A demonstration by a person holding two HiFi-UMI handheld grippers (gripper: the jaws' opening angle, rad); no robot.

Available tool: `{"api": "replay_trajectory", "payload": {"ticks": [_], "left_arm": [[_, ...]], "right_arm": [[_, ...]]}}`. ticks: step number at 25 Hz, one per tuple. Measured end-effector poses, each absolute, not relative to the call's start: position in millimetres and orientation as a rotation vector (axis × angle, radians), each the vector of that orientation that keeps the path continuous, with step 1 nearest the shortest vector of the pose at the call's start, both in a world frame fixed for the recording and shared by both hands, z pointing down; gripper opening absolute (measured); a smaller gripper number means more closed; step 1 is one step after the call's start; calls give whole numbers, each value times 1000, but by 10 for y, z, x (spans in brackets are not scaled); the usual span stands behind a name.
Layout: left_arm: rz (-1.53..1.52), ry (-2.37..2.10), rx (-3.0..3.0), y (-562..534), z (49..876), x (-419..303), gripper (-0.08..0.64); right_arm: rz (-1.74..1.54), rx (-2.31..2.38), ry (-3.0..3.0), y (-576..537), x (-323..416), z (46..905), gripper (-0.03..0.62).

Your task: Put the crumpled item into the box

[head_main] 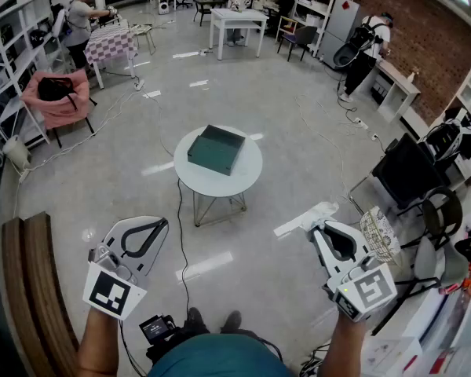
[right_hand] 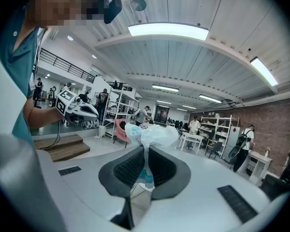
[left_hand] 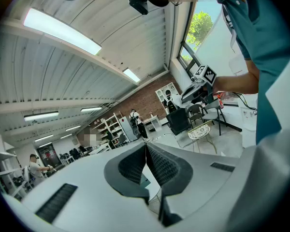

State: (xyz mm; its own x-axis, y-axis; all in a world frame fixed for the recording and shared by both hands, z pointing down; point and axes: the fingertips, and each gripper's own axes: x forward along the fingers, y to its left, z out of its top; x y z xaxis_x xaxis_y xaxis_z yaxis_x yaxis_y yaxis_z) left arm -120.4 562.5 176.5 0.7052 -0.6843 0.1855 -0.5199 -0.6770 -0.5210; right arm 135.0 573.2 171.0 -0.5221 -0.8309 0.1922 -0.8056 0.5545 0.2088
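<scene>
Crumpled plastic bag [right_hand: 150,132] is pinched in the right gripper [right_hand: 145,153], well apart from the dark green box [head_main: 217,149].
The bag is thin, soft film, so it should be very light, springy and a little slippery. The right jaws are nearly closed on its gathered neck and the puffed bulk sits beyond the tips, which looks like a sound place to hold it. The left gripper [left_hand: 146,151] has its jaws pressed together on nothing. The box sits on a round white table [head_main: 247,175] out ahead, with open floor between. A black cable [head_main: 180,226] trails from the table toward the person's feet, and a black chair [head_main: 408,171] stands off to the right. Whether the box's top is open cannot be told from here.
</scene>
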Motion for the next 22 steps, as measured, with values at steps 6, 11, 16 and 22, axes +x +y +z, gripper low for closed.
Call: {"api": "replay_trajectory", "payload": {"ticks": [6, 11, 16, 22], "left_arm": [[-519, 925, -2486, 5550, 1742, -1154, 20], [-519, 917, -2492, 5545, 1849, -1297, 20], [-505, 906, -2504, 5470, 1896, -1461, 20], [-487, 885, -2512, 5281, 1937, -1903, 20]], "right_arm": [[-123, 1359, -2521, 5656, 1391, 1683, 54], [-110, 1360, -2507, 5656, 1247, 1776, 55], [-109, 1377, -2503, 5587, 1093, 1818, 54], [-74, 1383, -2491, 5448, 645, 1873, 55]]}}
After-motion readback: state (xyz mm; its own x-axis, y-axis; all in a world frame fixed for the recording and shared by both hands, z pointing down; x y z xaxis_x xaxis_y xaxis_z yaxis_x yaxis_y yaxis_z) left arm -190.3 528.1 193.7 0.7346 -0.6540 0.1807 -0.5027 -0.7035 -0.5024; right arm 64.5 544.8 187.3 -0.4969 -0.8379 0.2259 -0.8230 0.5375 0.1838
